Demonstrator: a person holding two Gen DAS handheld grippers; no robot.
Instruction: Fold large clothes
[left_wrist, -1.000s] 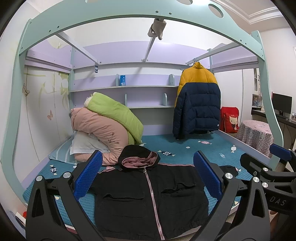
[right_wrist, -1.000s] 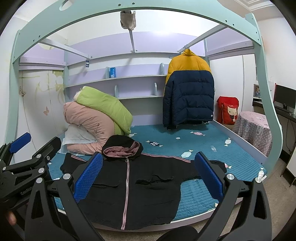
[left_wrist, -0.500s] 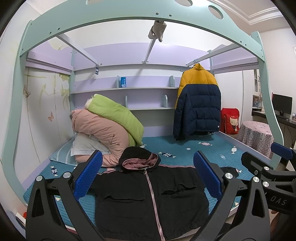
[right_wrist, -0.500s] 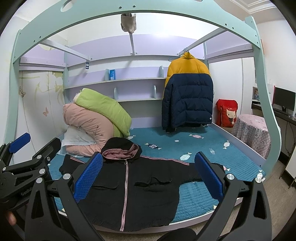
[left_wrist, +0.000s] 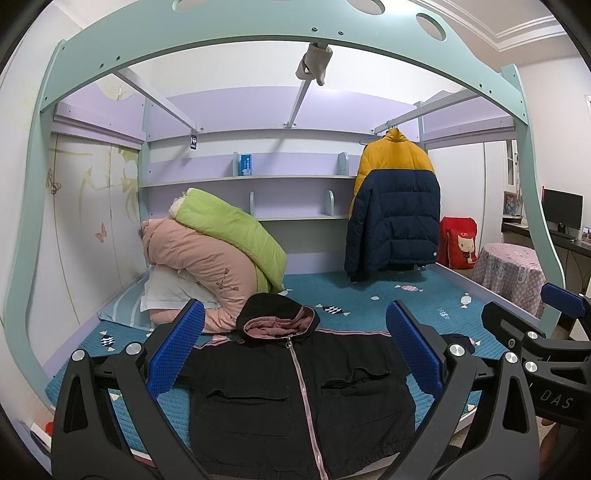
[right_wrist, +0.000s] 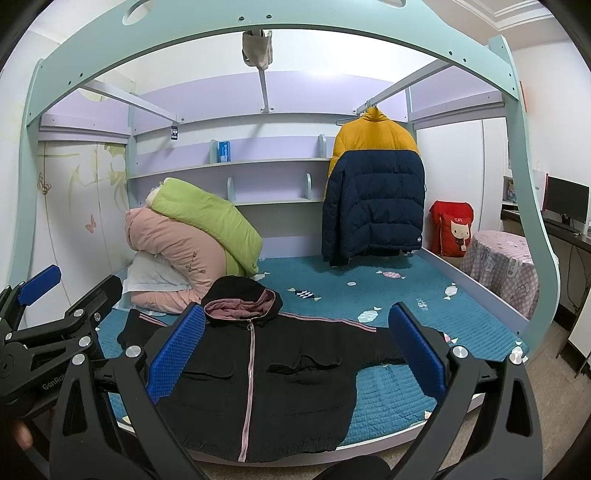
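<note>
A black hooded jacket (left_wrist: 295, 398) with a pink zipper and pink hood lining lies flat, front up, on the teal bed near its front edge, sleeves spread sideways. It also shows in the right wrist view (right_wrist: 258, 376). My left gripper (left_wrist: 295, 350) is open and empty, held in the air in front of the jacket. My right gripper (right_wrist: 291, 350) is open and empty, likewise in front of the bed. Each gripper shows at the edge of the other's view: the right gripper (left_wrist: 546, 354) and the left gripper (right_wrist: 48, 332).
Rolled pink and green quilts (left_wrist: 214, 254) with a white pillow sit at the bed's back left. A yellow and navy puffer coat (left_wrist: 395, 206) hangs at the back right. A mint bed frame arch (left_wrist: 258, 33) spans overhead. A covered round table (left_wrist: 509, 273) stands right.
Both cameras have tilted slightly, so the bed and jacket sit a little lower in view. The jacket has not moved and both grippers stay open.
</note>
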